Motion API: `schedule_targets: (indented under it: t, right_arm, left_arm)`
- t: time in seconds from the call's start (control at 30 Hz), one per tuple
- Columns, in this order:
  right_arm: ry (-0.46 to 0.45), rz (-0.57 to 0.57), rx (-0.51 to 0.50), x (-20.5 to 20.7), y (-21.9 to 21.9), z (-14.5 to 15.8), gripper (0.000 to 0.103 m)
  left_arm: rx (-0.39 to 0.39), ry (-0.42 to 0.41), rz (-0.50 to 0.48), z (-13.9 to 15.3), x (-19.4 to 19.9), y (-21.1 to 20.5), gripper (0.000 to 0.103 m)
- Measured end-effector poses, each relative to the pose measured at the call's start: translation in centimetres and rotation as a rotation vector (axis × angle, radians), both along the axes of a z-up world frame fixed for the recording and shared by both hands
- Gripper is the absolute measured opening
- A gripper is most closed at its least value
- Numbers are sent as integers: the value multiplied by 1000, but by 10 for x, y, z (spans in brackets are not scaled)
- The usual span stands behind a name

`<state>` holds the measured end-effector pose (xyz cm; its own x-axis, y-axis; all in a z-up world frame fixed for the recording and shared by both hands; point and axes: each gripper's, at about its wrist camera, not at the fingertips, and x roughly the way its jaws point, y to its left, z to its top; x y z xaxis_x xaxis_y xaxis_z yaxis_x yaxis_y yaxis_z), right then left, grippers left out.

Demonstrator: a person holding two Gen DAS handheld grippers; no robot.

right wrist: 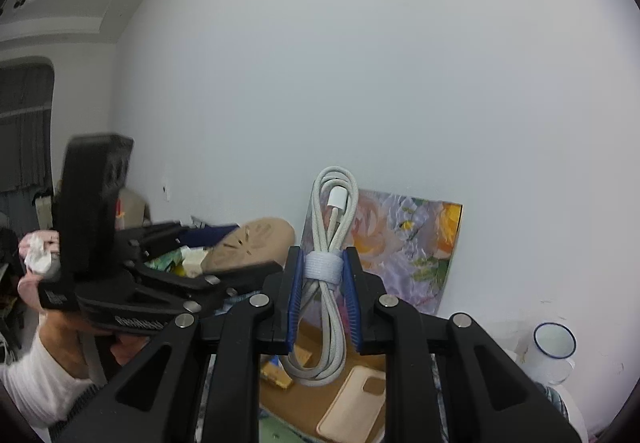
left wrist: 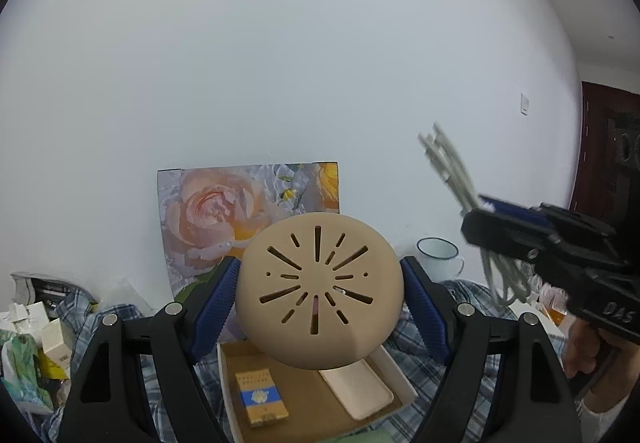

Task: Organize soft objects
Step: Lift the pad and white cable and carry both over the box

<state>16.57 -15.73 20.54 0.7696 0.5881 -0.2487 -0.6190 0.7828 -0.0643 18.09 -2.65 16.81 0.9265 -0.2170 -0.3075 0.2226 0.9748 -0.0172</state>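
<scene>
My left gripper (left wrist: 319,293) is shut on a round tan silicone disc with slots (left wrist: 319,291), held in the air above an open cardboard box (left wrist: 394,369). The disc also shows in the right wrist view (right wrist: 248,243). My right gripper (right wrist: 323,297) is shut on a coiled white braided cable (right wrist: 326,327) bound by a pale strap, above the same box (right wrist: 316,387). In the left wrist view the right gripper (left wrist: 504,223) is at the right with the cable (left wrist: 452,171) sticking up. A beige phone case (left wrist: 356,389) lies in the box, also in the right wrist view (right wrist: 352,403).
A small yellow and blue pack (left wrist: 261,397) lies in the box. A flower painting (left wrist: 224,219) leans on the white wall. A white enamel mug (left wrist: 438,257) stands right of it. Boxes and bags (left wrist: 32,343) crowd the left on a plaid cloth (left wrist: 424,375).
</scene>
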Motion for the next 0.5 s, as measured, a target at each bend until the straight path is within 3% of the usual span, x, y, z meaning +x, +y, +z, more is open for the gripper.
schedule_targets:
  t: [0.2, 0.5]
  right_arm:
    - [2, 17, 38, 19, 11, 8, 19]
    - [77, 27, 14, 44, 28, -30, 19]
  left_arm:
    - [-32, 45, 35, -14, 35, 3, 82]
    - [-39, 118, 76, -55, 62, 19, 82]
